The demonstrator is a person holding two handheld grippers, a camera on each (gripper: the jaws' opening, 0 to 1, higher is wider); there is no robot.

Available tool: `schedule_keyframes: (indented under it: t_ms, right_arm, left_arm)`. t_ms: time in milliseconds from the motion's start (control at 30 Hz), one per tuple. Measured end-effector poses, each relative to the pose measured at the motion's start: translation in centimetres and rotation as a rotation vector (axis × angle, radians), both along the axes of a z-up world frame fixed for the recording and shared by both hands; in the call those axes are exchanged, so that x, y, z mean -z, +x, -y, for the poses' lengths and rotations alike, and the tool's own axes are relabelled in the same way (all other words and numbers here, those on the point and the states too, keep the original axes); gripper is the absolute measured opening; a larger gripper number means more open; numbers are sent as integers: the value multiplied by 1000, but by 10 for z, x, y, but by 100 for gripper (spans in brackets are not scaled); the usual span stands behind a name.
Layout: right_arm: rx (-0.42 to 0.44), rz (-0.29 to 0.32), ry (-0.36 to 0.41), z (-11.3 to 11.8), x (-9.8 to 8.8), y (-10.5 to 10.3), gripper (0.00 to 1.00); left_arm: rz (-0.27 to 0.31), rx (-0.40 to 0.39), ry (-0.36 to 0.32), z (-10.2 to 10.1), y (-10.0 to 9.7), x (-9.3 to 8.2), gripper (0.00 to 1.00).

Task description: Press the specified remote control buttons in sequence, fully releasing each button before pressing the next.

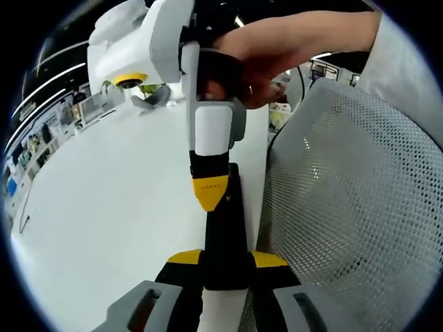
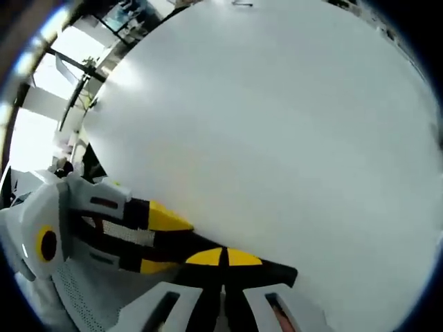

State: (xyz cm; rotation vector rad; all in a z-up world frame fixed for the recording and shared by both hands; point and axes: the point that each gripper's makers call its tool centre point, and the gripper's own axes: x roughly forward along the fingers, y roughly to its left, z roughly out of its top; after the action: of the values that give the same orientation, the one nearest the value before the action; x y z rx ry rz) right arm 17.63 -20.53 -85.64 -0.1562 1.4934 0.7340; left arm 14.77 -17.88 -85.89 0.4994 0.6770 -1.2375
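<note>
Bright, even light; soft blur, fisheye-warped edges.

The left gripper point(image 1: 225, 266) has yellow tips on black jaws, which rise from pale grey blocks with dark slots at the bottom of the frame. The right gripper point(image 1: 210, 187) at the upper centre of the left gripper view has a white and grey body, with a black section and a yellow tip. A hand point(image 1: 277, 52) shows at the top of the frame, and a light grey sleeve point(image 1: 405, 55) at the upper right.
</note>
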Motion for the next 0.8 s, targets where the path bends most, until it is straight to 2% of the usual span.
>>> schedule_keyframes:
  t_ms: [200, 500, 800]
  right_arm:
    - [-14, 11, -19, 3, -2, -4, 0]
    - [20, -37, 20, 0, -8, -11, 0]
    - [-22, -29, -16, 2, -8, -11, 0]
  left_arm:
    - [2, 5, 0, 0, 0, 0, 25]
    - [1, 4, 0, 0, 0, 0, 25]
    - [0, 3, -3, 0, 0, 0, 25]
